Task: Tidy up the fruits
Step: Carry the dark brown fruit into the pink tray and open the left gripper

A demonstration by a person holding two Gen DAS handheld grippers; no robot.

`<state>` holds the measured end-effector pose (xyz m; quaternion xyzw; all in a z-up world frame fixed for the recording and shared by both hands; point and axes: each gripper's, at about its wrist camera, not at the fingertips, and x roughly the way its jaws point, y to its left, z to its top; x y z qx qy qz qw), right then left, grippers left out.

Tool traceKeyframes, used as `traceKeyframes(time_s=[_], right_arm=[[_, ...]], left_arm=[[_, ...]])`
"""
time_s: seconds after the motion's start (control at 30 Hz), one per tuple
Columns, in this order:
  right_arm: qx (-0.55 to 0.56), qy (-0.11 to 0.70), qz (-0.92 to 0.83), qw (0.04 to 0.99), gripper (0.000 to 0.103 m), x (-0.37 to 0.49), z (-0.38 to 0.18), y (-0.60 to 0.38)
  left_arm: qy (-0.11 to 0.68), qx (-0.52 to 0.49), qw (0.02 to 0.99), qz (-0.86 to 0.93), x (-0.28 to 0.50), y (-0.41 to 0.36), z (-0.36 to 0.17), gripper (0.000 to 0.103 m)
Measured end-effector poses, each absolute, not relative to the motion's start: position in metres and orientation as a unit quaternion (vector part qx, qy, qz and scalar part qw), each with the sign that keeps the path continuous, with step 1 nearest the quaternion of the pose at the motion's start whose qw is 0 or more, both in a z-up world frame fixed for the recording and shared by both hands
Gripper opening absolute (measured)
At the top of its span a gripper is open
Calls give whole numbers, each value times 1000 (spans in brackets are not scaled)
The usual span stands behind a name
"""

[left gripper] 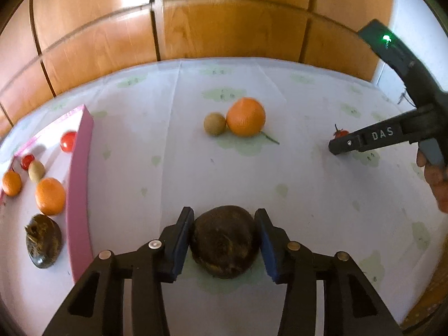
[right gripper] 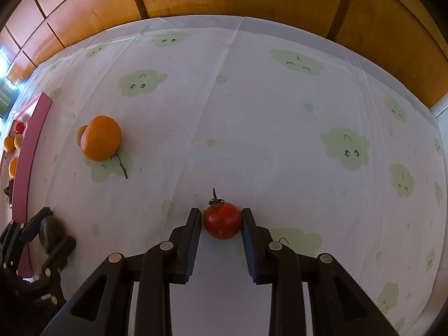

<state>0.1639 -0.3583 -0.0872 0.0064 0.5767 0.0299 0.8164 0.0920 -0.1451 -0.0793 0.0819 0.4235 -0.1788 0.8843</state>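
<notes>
Nearby, orange (left gripper: 245, 116) beside kiwi (left gripper: 214, 123) — left fingers (left gripper: 182, 232) clamping dark fruit (left gripper: 224, 241), right fingers (right gripper: 193, 232) clamping tomato (right gripper: 222, 220).

Black left claw (left gripper: 224, 240), blue pads, silver screws

Matt black plastic on the left tongs (left gripper: 224, 233), blue ribbed pads inside, round metal rivets behind. Between them, rough, dull brown fruit (left gripper: 225, 240). Between the right tongs (right gripper: 221, 221), glossy smooth red tomato (right gripper: 222, 220). Underneath, thin creased cloth (right gripper: 252, 112) over the desk. Beyond, varnished wood panels (left gripper: 224, 28); left, matt pink tray wall (left gripper: 79, 184).
</notes>
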Motion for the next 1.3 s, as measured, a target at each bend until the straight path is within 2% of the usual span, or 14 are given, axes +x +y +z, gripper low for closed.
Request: traceKeyframes(time_s=[0.17,0.23,0.47,0.8,1.3], right_arm=[[4,576,30,817,29,163,-87,-357],[3,576,31,817,29,163,-87,-357],[-8,575,37,817,29,164,-87,-356],[-36,566,37,823,28,158,-88,-345],[-37,561,39,826,26,152,-87,-343]], left_arm=[[421,66,886,-184,88,-137,-78,51],[422,56,884,-190,88,-135,-77,45],[422,40,886,-189,79,-129,-69,45],[389,32,911,-136,63,-101,-25,45],[369,30,923,-108,49,-71,-6,45]])
